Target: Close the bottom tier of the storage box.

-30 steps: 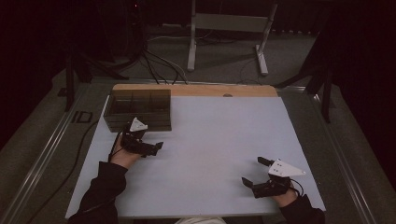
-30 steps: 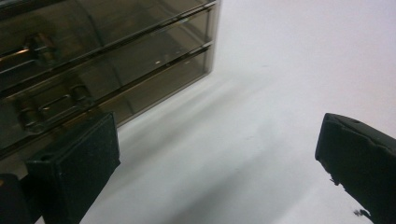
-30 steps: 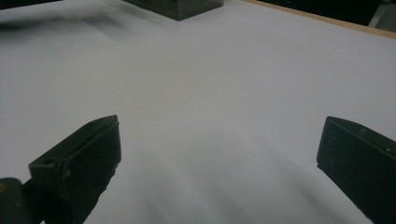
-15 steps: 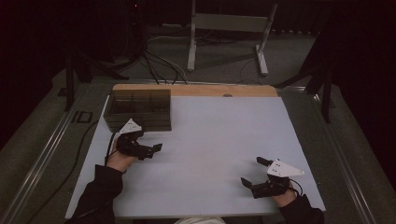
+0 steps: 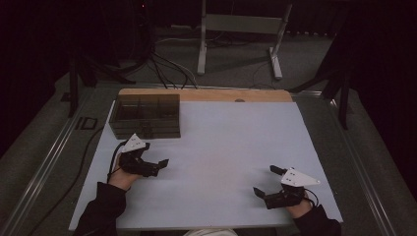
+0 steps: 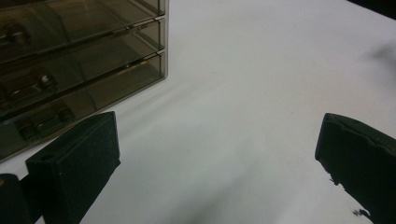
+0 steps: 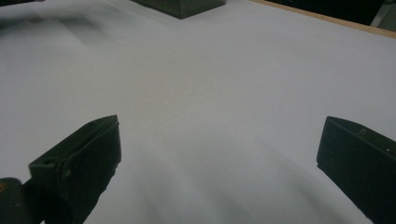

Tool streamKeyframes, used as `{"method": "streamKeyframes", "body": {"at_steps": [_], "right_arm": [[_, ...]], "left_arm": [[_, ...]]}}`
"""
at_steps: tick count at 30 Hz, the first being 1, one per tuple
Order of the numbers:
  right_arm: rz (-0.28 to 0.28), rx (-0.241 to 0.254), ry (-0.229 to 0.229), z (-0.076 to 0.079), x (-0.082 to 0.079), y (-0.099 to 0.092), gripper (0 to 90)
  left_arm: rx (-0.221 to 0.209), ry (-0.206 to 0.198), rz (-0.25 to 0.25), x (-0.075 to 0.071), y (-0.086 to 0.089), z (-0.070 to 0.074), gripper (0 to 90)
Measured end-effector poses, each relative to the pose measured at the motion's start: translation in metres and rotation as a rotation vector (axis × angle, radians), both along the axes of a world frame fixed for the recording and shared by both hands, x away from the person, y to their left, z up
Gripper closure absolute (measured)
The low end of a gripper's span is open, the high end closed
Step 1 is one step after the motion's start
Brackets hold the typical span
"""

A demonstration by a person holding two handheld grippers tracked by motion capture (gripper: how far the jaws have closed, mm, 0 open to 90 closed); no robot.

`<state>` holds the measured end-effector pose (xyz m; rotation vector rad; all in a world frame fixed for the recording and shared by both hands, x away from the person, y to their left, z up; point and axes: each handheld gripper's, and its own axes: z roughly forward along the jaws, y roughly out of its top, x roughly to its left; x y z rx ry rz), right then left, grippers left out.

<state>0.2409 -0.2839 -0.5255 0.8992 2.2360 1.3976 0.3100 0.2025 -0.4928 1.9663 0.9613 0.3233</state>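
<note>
My left gripper (image 5: 156,165) is wide open and holds nothing. It hangs just over the white table (image 5: 226,147), near the front of the dark see-through drawer box (image 5: 145,115). The box stands at the far left of the table. My right gripper (image 5: 266,182) is wide open too, with nothing in it, well apart from the box

white table (image 5: 221,147), smoky drawer box (image 5: 145,115)
</note>
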Motion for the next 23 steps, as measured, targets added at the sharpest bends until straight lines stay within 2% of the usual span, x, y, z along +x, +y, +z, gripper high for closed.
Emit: {"method": "streamKeyframes", "body": {"at_steps": [6, 10, 13, 23], "right_arm": [[-0.002, 0.003, 0.003, 0.000, 0.000, -0.001, 0.1], [0.000, 0.000, 0.001, 0.000, 0.000, 0.000, 0.1], [-0.002, 0.002, 0.003, 0.000, 0.000, -0.001, 0.1], [0.001, 0.002, 0.009, -0.001, 0.001, 0.000, 0.1]], "left_arm": [[-0.009, -0.001, -0.002, -0.013, 0.007, -0.005, 1.2], [0.005, -0.004, -0.007, -0.022, 0.010, -0.008, 1.2], [-0.005, -0.004, -0.011, -0.028, 0.012, -0.009, 1.1], [0.039, 0.010, -0.034, -0.041, 0.011, -0.021, 1.1]]}}
